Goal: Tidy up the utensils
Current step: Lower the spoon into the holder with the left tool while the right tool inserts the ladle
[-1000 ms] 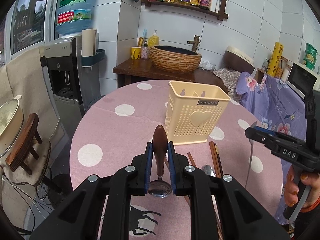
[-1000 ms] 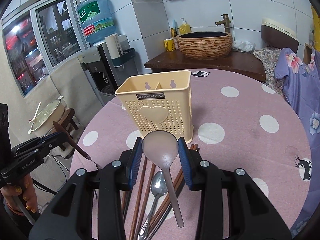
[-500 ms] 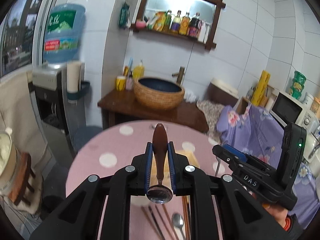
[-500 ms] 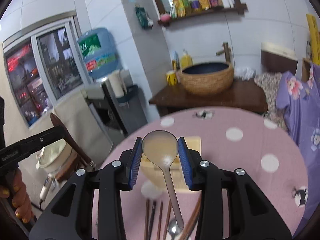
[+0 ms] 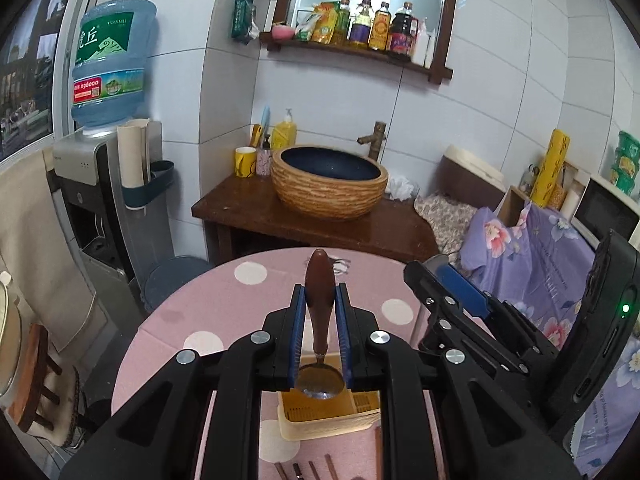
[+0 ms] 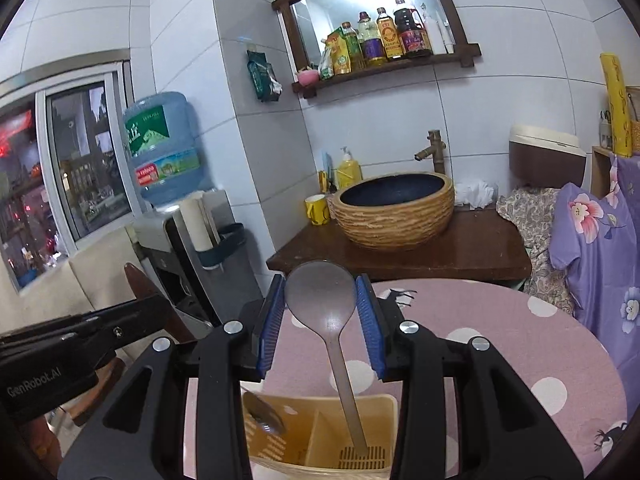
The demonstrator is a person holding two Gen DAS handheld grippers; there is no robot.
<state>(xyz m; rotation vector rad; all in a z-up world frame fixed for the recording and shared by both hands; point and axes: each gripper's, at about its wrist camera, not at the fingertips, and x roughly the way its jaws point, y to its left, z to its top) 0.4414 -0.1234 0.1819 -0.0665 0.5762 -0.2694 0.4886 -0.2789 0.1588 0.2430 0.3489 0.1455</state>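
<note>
The left gripper [image 5: 320, 312] pinches one spoon [image 5: 319, 300], wooden handle pointing away, bowl nearest. The right gripper [image 6: 322, 320] pinches one ladle [image 6: 322, 300], handle hanging down into the two-compartment holder [image 6: 384, 404] on the table [image 6: 520, 344].

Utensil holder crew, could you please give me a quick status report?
Left gripper shut on wooden-handled spoon, bowl end over the holder. Right gripper shut on grey ladle, handle tip inside the holder. Nothing in the way.
</note>
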